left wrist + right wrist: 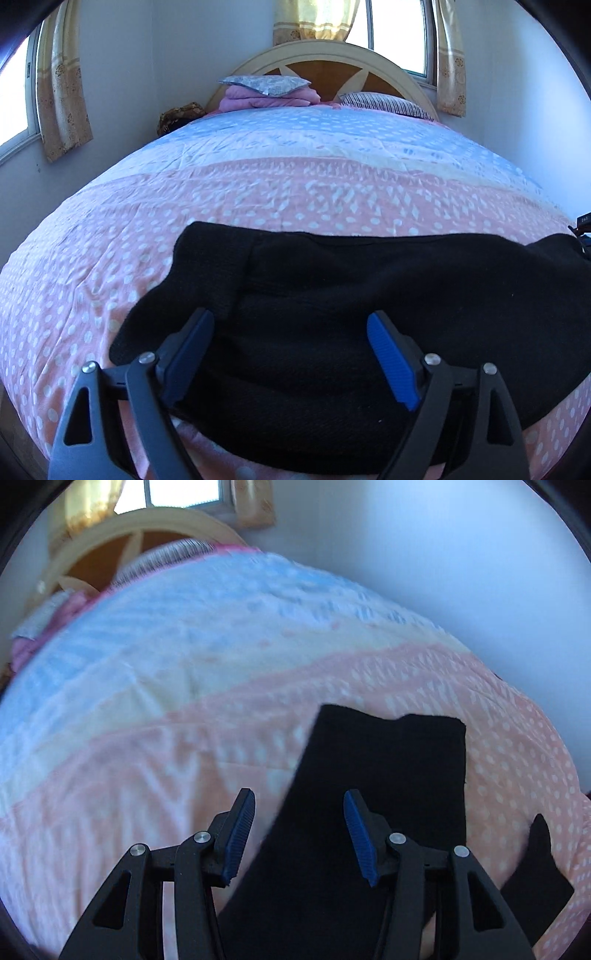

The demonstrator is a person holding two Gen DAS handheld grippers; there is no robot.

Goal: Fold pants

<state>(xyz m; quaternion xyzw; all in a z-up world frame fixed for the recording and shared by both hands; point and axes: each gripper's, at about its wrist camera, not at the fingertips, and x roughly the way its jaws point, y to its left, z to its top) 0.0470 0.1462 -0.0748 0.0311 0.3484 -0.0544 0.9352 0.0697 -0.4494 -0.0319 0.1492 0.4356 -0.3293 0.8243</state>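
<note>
Black pants (369,280) lie across the near end of the bed, spreading from the middle to the right edge of the left wrist view. My left gripper (290,315) hovers over them with its blue pads wide apart and nothing pinched; the cloth lies flat beneath. In the right wrist view, which is blurred, a straight-edged length of the pants (388,768) runs away from me on the quilt. My right gripper (299,793) stands open above its left edge, pads clear of the fabric. Another dark flap (539,871) shows at the lower right.
The bed carries a pink, cream and blue dotted quilt (258,192). At the far end stand a curved headboard (332,55), a folded pink blanket under a grey pillow (266,90) and a striped pillow (384,103). Curtained windows and walls close in on both sides.
</note>
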